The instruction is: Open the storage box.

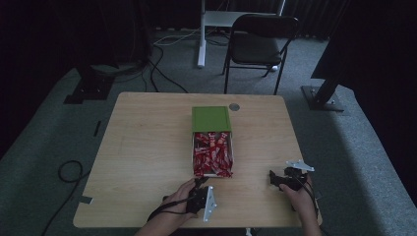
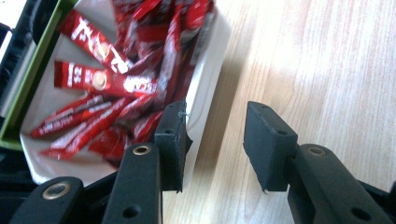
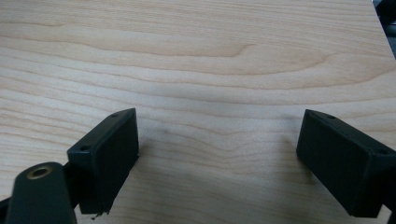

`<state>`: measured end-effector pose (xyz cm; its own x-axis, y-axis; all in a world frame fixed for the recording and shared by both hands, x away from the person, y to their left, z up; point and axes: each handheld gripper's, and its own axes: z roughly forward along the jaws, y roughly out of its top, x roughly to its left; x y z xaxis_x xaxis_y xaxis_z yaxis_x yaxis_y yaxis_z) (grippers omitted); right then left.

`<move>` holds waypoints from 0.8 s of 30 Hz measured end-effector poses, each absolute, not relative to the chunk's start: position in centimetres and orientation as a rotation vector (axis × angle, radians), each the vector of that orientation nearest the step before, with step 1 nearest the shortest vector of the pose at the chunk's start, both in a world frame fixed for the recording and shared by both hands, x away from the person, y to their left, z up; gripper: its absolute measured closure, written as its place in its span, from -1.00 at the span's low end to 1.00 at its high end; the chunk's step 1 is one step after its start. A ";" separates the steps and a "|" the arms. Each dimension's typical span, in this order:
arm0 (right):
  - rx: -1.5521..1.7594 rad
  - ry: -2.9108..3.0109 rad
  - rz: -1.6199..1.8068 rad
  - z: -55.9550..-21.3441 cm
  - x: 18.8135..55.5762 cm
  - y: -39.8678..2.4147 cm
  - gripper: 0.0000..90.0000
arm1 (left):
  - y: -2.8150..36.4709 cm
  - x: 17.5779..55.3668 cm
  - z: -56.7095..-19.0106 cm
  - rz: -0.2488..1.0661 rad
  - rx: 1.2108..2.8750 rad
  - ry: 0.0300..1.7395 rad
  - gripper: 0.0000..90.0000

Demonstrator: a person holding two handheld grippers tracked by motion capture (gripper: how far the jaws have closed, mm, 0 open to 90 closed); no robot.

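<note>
A white box [image 1: 192, 156] full of red sachets [image 1: 212, 153] lies in the middle of the wooden table [image 1: 142, 147], and its green lid [image 1: 211, 118] sits at the far end. My left gripper [image 1: 199, 184] hovers just before the box's near end. In the left gripper view, my left gripper [image 2: 215, 140] stands open with bare wood in the gap. One of its fingers [image 2: 173, 135] is close to the box's white wall [image 2: 210, 79], beside the sachets [image 2: 107, 81]. My right gripper [image 1: 274, 179] rests at the table's near right, and in its own view my right gripper [image 3: 217, 158] is wide open over bare wood.
A small grey disc [image 1: 234, 106] sits on the table behind the lid. Beyond the table stand a black folding chair [image 1: 260, 44] and a white stand [image 1: 201, 34]. Cables [image 1: 69, 169] lie on the carpet at the left, and a black base [image 1: 324, 96] at the right.
</note>
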<state>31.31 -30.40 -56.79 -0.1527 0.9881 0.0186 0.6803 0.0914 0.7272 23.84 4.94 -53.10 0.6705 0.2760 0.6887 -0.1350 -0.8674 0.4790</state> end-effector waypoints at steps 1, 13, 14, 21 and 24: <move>1.634 1.890 0.833 -56.8 31.3 -30.4 -0.72 | 5.2 23.9 -53.0 1.071 2.383 0.130 0.34; 1.633 1.890 0.833 -56.8 31.3 -30.4 -0.73 | 8.6 24.5 -52.1 0.927 2.297 0.296 0.34; 1.633 1.890 0.834 -56.8 31.3 -30.4 -0.72 | 9.3 24.7 -52.0 0.920 2.285 0.331 0.34; 1.633 1.890 0.834 -56.8 31.3 -30.4 -0.73 | 11.2 25.0 -51.9 0.867 2.264 0.402 0.34; 1.634 1.890 0.834 -56.8 31.3 -30.4 -0.73 | 11.7 25.2 -51.9 0.854 2.250 0.430 0.34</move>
<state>31.31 -30.40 -56.79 -0.1529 0.9881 0.0189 0.6802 0.0913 0.7273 25.16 11.73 -51.94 0.7297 0.5100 0.4554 0.0617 -0.7124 0.6990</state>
